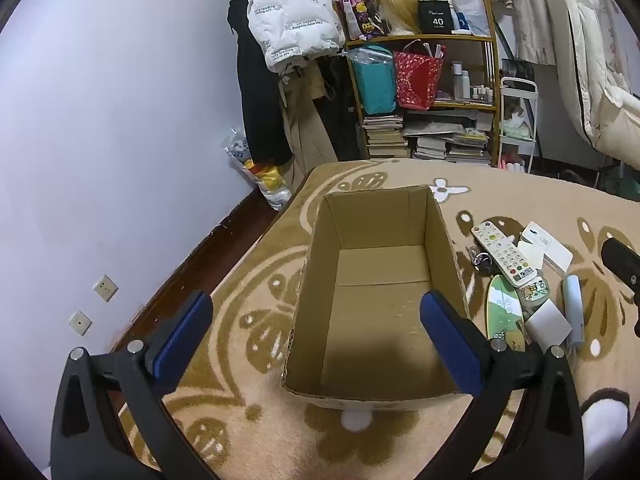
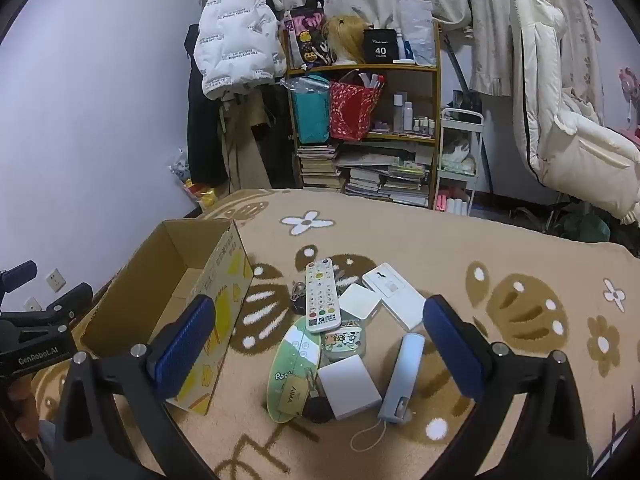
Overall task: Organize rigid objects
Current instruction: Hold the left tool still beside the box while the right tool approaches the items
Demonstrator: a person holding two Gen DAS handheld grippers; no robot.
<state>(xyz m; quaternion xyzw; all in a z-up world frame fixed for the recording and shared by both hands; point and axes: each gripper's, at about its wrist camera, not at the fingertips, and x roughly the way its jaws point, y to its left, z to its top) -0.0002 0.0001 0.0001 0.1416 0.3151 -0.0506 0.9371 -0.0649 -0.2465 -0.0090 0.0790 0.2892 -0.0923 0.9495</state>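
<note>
Your left gripper (image 1: 316, 332) and right gripper (image 2: 320, 340) both gape wide, holding nothing. Cardboard box (image 1: 376, 280) lies below the left; remote control (image 2: 320, 296) (atop the clutter pile) sits beside it on the blanket (image 2: 500, 248).

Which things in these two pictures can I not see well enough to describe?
- Small dark item, right wrist view: partly under the green oval board and the white rectangular box; identity unclear.
- Metal keyring bunch, left wrist view: half hidden by the white remote control.
- Print on the brown cardboard box: cut off by the right gripper, jaws open.
</note>
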